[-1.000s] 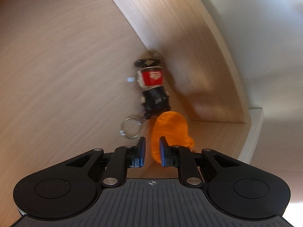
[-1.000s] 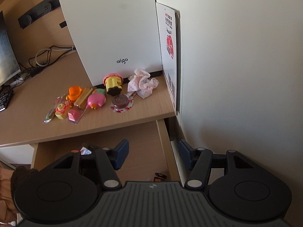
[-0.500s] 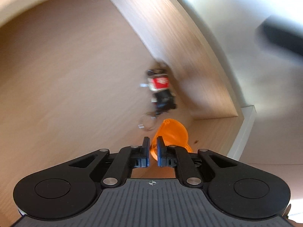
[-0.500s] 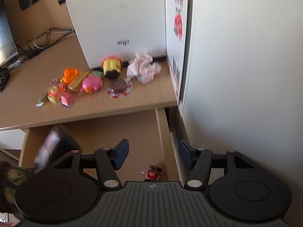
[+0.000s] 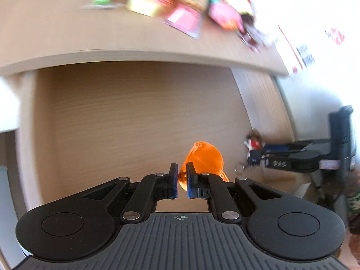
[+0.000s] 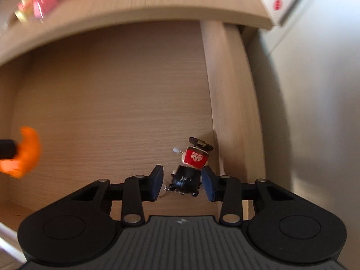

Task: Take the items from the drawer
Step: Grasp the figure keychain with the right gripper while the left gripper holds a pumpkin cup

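Right tool (image 6: 182, 185) gaping, astride small red-and-black figurine keychain (image 6: 191, 168) lying lengthwise along drawer's (image 6: 112, 90) right wall | left tool (image 5: 181, 181) pinching orange plastic funnel (image 5: 204, 157), farther off.

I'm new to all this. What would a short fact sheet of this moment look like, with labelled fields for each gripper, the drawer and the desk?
Left gripper: shut on the orange funnel, held above the drawer floor
Right gripper: open, one finger on each side of the keychain figure
Keychain figure: red and black, lying on the drawer floor close to the right wall
Drawer: open; nothing else seen lying in it
Desk top: blurred toys and wrappers lie along it
Picture quality: motion blur, small details unclear
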`<action>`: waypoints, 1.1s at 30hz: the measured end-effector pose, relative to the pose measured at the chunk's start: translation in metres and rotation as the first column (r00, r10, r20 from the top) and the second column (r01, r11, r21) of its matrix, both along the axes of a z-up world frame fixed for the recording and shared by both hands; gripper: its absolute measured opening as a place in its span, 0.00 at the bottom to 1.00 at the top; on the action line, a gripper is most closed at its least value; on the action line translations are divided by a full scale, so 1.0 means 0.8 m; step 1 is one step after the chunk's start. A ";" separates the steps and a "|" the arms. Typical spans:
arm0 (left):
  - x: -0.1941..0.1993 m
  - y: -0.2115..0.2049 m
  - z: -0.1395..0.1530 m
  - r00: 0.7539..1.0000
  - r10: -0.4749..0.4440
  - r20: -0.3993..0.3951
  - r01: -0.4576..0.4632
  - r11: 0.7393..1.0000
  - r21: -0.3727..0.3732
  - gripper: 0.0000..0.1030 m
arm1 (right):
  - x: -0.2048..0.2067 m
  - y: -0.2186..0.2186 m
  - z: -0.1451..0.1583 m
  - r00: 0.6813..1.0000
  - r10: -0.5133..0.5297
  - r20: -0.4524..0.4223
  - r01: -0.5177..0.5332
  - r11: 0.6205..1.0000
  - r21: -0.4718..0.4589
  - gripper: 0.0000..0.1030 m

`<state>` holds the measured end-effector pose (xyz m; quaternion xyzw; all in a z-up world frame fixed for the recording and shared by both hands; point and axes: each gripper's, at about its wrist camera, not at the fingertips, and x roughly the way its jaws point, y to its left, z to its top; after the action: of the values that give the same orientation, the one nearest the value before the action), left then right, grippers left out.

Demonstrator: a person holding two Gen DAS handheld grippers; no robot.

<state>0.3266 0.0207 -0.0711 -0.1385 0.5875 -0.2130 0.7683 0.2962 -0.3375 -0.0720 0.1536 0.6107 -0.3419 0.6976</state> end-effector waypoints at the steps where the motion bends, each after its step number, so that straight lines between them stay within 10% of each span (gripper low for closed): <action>1: 0.004 0.017 0.006 1.000 0.021 0.002 -0.021 1.000 -0.006 0.09 | 0.007 0.002 -0.004 0.999 0.020 -0.024 -0.021 1.000 -0.007 0.32; 11: -0.019 0.056 0.024 0.996 0.090 0.026 -0.090 0.996 -0.010 0.09 | 0.048 0.033 -0.034 0.960 0.197 -0.201 -0.218 0.972 -0.090 0.29; 14: -0.021 0.056 0.024 0.996 0.091 0.027 -0.091 0.996 -0.010 0.09 | 0.052 0.046 -0.038 0.957 0.229 -0.176 -0.238 0.971 -0.033 0.10; 19: -0.020 0.057 0.023 0.996 0.088 0.012 -0.087 0.996 -0.007 0.09 | 0.051 0.077 -0.037 0.955 0.292 -0.057 -0.288 0.955 0.065 0.10; 33: -0.023 0.041 0.028 0.997 0.072 0.023 -0.071 0.996 -0.051 0.09 | 0.009 0.019 0.016 0.998 0.069 0.004 -0.069 0.992 0.102 0.19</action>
<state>0.3081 0.0535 -0.0489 -0.1759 0.5672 -0.2017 0.7789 0.3035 -0.3223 -0.0594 0.1678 0.6319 -0.2859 0.7006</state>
